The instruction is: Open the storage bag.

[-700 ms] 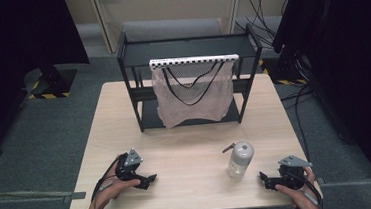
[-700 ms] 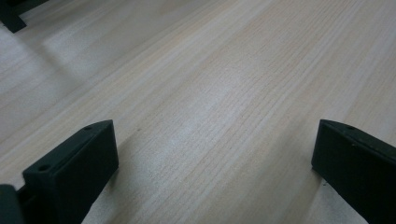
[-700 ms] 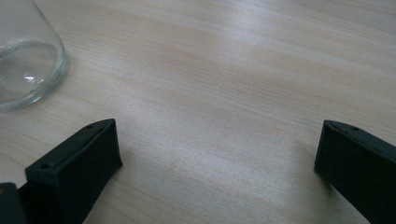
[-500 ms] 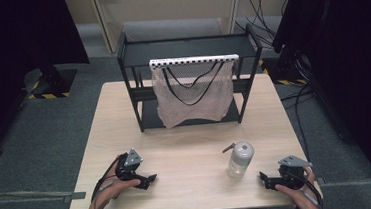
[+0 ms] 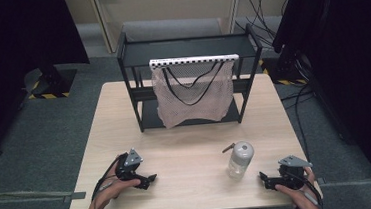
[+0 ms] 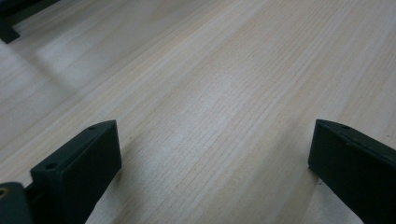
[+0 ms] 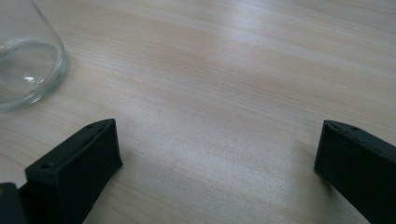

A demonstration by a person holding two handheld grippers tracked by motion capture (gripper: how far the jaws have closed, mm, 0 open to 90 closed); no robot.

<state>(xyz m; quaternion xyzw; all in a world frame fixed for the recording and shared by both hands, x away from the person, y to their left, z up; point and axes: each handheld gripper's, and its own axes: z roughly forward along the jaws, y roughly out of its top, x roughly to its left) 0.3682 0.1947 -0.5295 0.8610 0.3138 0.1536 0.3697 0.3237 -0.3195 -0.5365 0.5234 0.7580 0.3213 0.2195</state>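
A clear glass bottle (image 5: 240, 159) with a swing-top lid stands on the wooden table (image 5: 184, 119) at the front right; its base (image 7: 25, 60) fills the upper left of the right gripper view. My right gripper (image 5: 265, 180) rests low on the table just right of the bottle, jaws open and empty (image 7: 217, 172). My left gripper (image 5: 149, 180) rests near the front left, also open, with bare wood between its jaws (image 6: 215, 172). A beige mesh bag (image 5: 193, 95) with black handles hangs from a white bar on the black shelf rack (image 5: 130, 83).
The black two-tier rack occupies the back half of the table. Cables (image 5: 266, 8) lie on the floor behind it at the right. Dark curtains (image 5: 13, 43) stand at both sides. Bare wood stretches between the two grippers.
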